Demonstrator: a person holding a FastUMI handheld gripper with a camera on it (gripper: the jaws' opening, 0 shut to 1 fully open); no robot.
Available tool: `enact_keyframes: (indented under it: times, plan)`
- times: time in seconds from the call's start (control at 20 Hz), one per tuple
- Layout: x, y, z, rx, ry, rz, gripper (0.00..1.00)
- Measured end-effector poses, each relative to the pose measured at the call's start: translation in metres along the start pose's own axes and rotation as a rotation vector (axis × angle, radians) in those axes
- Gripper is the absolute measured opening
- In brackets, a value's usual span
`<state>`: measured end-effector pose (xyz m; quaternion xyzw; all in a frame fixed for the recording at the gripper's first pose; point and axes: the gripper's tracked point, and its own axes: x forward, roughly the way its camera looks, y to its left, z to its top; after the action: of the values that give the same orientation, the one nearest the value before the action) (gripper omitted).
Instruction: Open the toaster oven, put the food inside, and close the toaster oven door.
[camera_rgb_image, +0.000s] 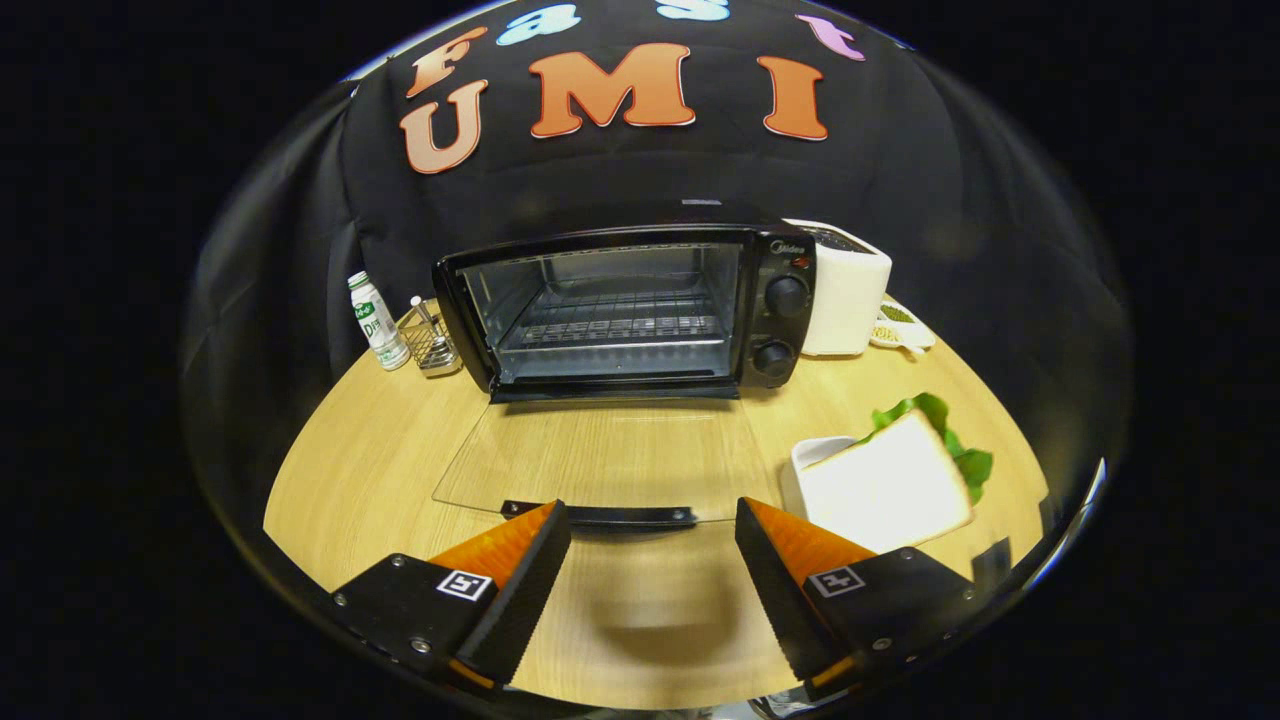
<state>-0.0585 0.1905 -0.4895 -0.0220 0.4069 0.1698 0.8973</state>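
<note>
Tongs: my gripper (652, 545) stands wide open, nothing between its fingers, low over the table with the door handle (600, 516) just ahead of the tips
Done so far: toaster oven (628, 310) is open; its glass door (600, 455) lies flat on the table toward me, rack (612, 328) bare
Left to do: I judge the food is not yet picked up, so loading and closing remain
Food: sandwich (888, 485), bread with green lettuce (940, 430) at its far side, rests tilted on a white dish (808, 458) just beside my right finger
Food axis: long side seems to run from near me up and away to the right, broad face turned up
Oven mouth: faces me squarely
Surroundings: wooden table (380, 460); bottle (377, 320) and wire holder (432, 340) left of the oven, white appliance (845, 290) to its right
</note>
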Motion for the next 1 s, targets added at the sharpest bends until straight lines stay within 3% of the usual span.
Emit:
enact_keyframes:
  times: [0.5,0.75,1.0]
  plan:
    - [-0.032,-0.102,0.035,-0.006,0.13,0.111,0.99]
    - [-0.023,-0.159,0.047,0.039,0.267,0.18,0.98]
    - [-0.002,-0.181,0.037,0.13,0.421,0.281,0.99]
